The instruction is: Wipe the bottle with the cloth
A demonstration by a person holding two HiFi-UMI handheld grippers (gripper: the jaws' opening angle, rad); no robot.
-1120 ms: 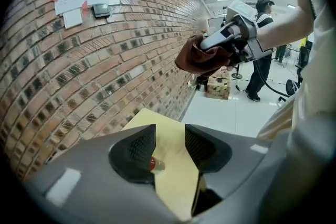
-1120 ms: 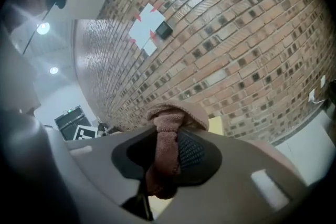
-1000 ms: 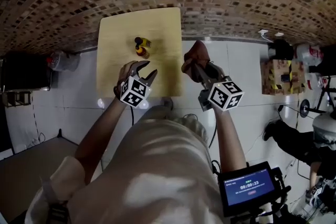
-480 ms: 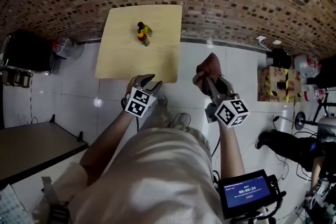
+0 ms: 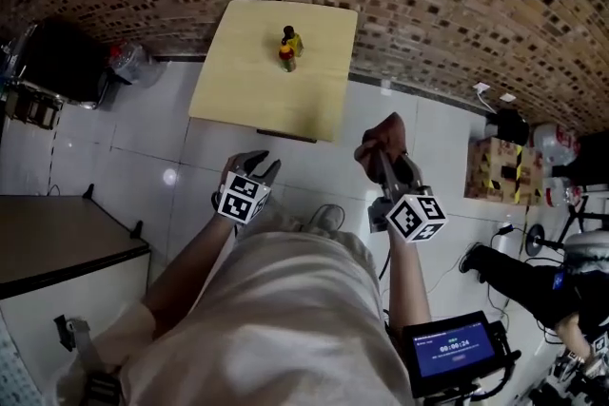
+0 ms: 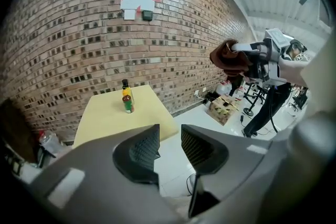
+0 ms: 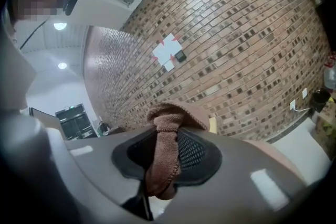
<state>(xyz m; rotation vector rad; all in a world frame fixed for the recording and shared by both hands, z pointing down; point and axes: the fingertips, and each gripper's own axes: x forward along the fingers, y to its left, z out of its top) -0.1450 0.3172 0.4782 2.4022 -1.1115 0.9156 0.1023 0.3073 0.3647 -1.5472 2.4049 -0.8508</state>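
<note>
1. head view: a brick wall runs behind a white tiled floor, and a small yellow tabletop [image 5: 238, 81] stands against it. two small bottles [image 5: 288, 48] stand upright and close together near its far edge. which one is to be wiped i cannot tell.
2. head view: both grippers hang over the floor, short of the tabletop and well apart from the bottles. the left gripper [image 5: 257, 168] sits more nearly in line with them, and the right gripper [image 5: 385, 157] is off to the side. both forearms reach forward from the body.
3. left gripper view: the bottles [image 6: 126, 96] lie ahead, slightly left of the fingers [image 6: 144, 149], with their long axes vertical. the fingers are closing with a narrow gap left and nothing between them.
4. right gripper view: the fingers [image 7: 194, 152] are pinching the brown cloth [image 7: 164, 165], which bunches above them and hangs below. this gripper tilts up toward the wall, and the bottles are out of sight.
5. judgement: the coming move needs a forward reach, with the cloth brought down and left to meet a bottle's side.
</note>
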